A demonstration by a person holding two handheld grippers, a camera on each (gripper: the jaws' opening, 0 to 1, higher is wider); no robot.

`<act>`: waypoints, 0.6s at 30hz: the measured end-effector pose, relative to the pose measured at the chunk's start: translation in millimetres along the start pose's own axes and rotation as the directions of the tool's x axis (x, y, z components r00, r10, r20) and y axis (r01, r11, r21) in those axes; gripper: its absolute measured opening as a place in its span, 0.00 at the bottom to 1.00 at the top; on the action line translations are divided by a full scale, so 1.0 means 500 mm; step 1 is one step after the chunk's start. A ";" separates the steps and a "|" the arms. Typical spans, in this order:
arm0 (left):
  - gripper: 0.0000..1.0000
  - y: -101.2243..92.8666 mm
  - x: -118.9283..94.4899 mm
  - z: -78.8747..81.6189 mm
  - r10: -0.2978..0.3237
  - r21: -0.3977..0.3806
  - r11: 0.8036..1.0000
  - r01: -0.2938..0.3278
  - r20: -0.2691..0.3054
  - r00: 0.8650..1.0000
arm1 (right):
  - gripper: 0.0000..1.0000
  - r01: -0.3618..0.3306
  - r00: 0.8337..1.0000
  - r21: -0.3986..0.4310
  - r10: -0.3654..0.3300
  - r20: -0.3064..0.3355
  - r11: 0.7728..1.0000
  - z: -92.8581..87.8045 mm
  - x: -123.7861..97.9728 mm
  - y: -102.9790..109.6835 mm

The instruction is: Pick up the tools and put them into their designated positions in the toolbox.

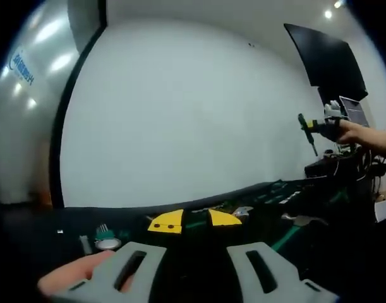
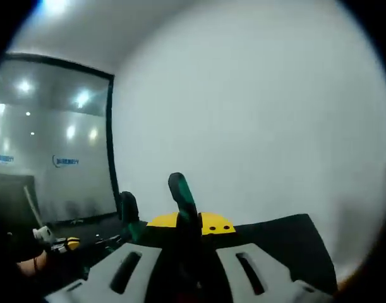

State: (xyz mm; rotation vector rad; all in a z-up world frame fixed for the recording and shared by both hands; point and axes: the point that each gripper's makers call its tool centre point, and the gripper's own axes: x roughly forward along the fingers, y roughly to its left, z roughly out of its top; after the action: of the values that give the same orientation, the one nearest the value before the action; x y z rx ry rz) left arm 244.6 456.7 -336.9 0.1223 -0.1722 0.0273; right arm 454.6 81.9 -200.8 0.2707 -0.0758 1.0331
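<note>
Grey jaws of the left gripper [image 1: 196, 268] are rising from the bottom of the left gripper view, standing well apart with nothing between them. Beyond them a dark toolbox [image 1: 268, 196] is lying open on the table, two yellow latches [image 1: 166, 222] sitting at its near edge. Green-handled tools are showing in its slots, too small to tell apart. A small green-and-silver bit [image 1: 105, 235] is lying on the dark surface to the left of the latches. Far right in that view, a hand [image 1: 360, 134] is holding the right gripper [image 1: 322, 125] high above the toolbox, with a screwdriver [image 1: 307, 132] in it, tip pointing down.

Right gripper view: the jaws are closing on the screwdriver's dark shaft, and its green-and-black handle [image 2: 182, 201] is sticking up between them. A yellow latch [image 2: 208, 222] is showing just behind the handle, at the toolbox edge [image 2: 275, 230]. A second dark green handle [image 2: 128, 211] is standing to the left. White wall [image 2: 256, 113] is running behind; glass partition [image 2: 50, 139] at left.
</note>
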 end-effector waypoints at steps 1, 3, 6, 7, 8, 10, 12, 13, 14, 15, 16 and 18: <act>0.11 0.000 0.000 -0.001 0.000 -0.001 1.000 0.000 -0.002 1.000 | 0.07 -0.018 1.000 0.007 0.018 -0.008 1.000 -0.005 -0.008 0.018; 0.11 0.000 -0.001 -0.001 0.004 -0.005 1.000 -0.004 -0.005 1.000 | 0.07 -0.034 0.999 0.027 0.034 -0.008 0.999 -0.012 -0.017 0.042; 0.11 0.000 0.000 -0.002 0.002 0.000 1.000 -0.002 -0.009 1.000 | 0.08 -0.066 0.997 0.005 0.067 -0.025 0.998 -0.028 -0.036 0.084; 0.11 -0.001 -0.001 -0.003 0.002 0.002 1.000 -0.002 -0.011 1.000 | 0.08 -0.072 0.997 -0.004 0.072 -0.030 0.997 -0.033 -0.039 0.092; 0.11 -0.001 -0.001 -0.003 0.004 0.001 1.000 -0.004 -0.013 1.000 | 0.08 -0.077 0.996 -0.034 0.075 -0.045 0.996 -0.040 -0.044 0.099; 0.11 -0.001 -0.002 -0.002 0.005 -0.002 1.000 -0.005 -0.013 1.000 | 0.08 -0.082 0.995 -0.059 0.078 -0.064 0.995 -0.053 -0.051 0.111; 0.11 0.000 -0.002 -0.001 0.006 -0.003 1.000 -0.006 -0.011 1.000 | 0.07 -0.095 0.988 -0.190 0.069 -0.140 0.977 -0.080 -0.060 0.124; 0.11 0.001 -0.002 -0.002 0.005 -0.005 1.000 -0.005 -0.011 1.000 | 0.07 -0.114 0.979 -0.232 0.070 -0.190 0.966 -0.098 -0.064 0.132; 0.11 0.001 -0.002 -0.002 0.005 -0.004 1.000 -0.005 -0.010 1.000 | 0.07 -0.136 0.970 -0.285 0.069 -0.235 0.949 -0.117 -0.065 0.140; 0.11 0.001 -0.002 -0.001 0.006 0.003 1.000 -0.006 -0.008 1.000 | 0.07 -0.165 0.955 -0.331 0.066 -0.291 0.929 -0.145 -0.065 0.149; 0.11 0.000 -0.002 0.000 0.005 0.006 1.000 -0.005 -0.006 1.000 | 0.07 -0.183 0.945 -0.332 0.073 -0.320 0.925 -0.162 -0.065 0.153; 0.11 0.001 -0.001 -0.001 0.004 0.009 1.000 -0.004 -0.007 1.000 | 0.07 -0.189 0.933 -0.285 0.081 -0.351 0.940 -0.191 -0.062 0.153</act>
State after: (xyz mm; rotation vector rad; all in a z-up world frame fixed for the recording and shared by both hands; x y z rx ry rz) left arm 243.9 457.1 -337.5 0.1305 -0.1654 0.0327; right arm 367.1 117.1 -284.3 -0.2072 0.0497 1.1756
